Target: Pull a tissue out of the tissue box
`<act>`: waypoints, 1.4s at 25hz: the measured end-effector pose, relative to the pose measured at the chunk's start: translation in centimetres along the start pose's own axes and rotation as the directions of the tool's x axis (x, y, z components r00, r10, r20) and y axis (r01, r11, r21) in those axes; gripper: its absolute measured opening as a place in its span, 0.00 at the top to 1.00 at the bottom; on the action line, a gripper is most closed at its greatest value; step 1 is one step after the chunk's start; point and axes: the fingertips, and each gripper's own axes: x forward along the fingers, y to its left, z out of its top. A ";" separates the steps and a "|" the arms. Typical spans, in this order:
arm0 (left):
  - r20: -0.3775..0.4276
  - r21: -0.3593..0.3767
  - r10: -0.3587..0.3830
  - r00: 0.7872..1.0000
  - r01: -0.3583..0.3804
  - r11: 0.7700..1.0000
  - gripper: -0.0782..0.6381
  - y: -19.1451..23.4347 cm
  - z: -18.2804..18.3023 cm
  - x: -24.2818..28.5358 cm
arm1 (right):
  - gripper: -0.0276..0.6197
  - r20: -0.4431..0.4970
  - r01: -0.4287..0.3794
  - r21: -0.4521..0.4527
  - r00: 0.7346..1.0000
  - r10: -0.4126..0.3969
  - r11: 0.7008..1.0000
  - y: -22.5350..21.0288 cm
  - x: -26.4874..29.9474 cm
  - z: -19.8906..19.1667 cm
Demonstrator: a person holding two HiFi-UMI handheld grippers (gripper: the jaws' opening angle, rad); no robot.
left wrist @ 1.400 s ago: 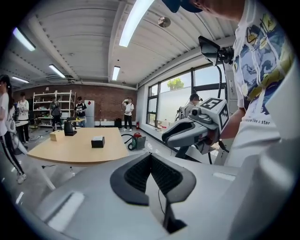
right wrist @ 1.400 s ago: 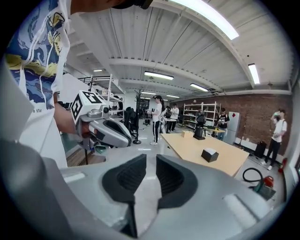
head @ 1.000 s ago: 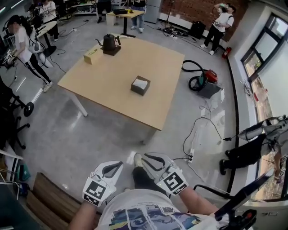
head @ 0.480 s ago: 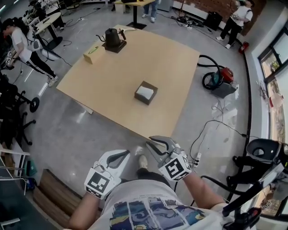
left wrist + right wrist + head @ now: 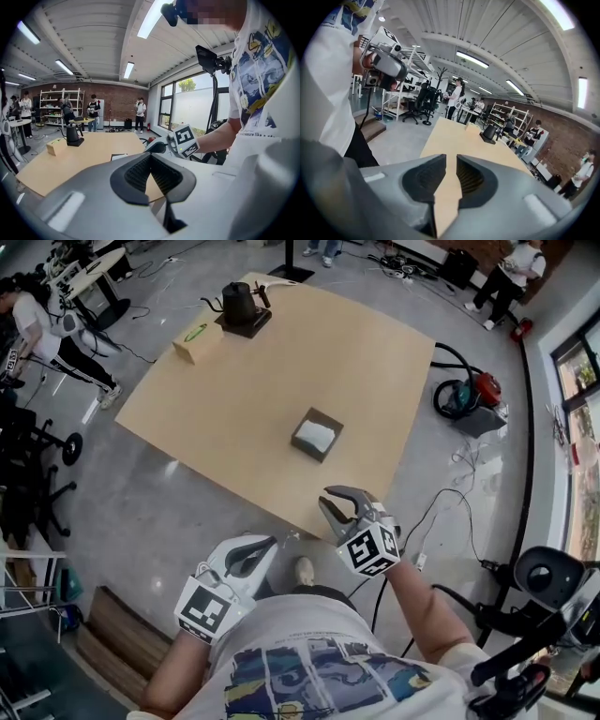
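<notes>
Closing in since the earlier frames: the worktop (image 5: 234, 381) is filling more of the head view, and both tools are coming fwd w/ me. The right tool (image 5: 325, 503) is leading and showing against the near edge. The left tool (image 5: 270, 542) is trailing just short of that edge.

Big to small: the worktop is carrying a kettle (image 5: 240, 300) and a tan box (image 5: 193, 340) at the far corner, both well apart from what I'm after. The tissue box (image 5: 307, 450) is sitting alone toward the near right part, dark and low, w/ the white tissue (image 5: 316, 435) showing in its open top. Neither tool is reaching it yet; the right one is sitting nearer.

The right tool's jaws are standing narrowly apart, w/ bare worktop showing thru the gap and nothing btwn them. The left tool's tips are meeting, so it's looking closed on nothing.

Handling, as I'm judging it: the tissue is looking soft, thin and nearly weightless, and prob tearing if pinched at a corner and yanked. The box is prob light too, so it's likely lifting or sliding w/ the pull. I'm planning on taking the tissue at its mid part w/ the right tool and pulling straight up slowly. I'm also thinking of bracing the box wall w/ the left tool. I can't tell from here whether a fold is standing proud or lying flat.
</notes>
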 end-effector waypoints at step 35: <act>-0.089 -0.005 -0.058 0.994 0.057 0.998 0.88 15.4 -0.9 0.5 | 0.73 -0.294 -0.006 0.157 0.954 0.053 0.988 -7.5 16.8 -10.1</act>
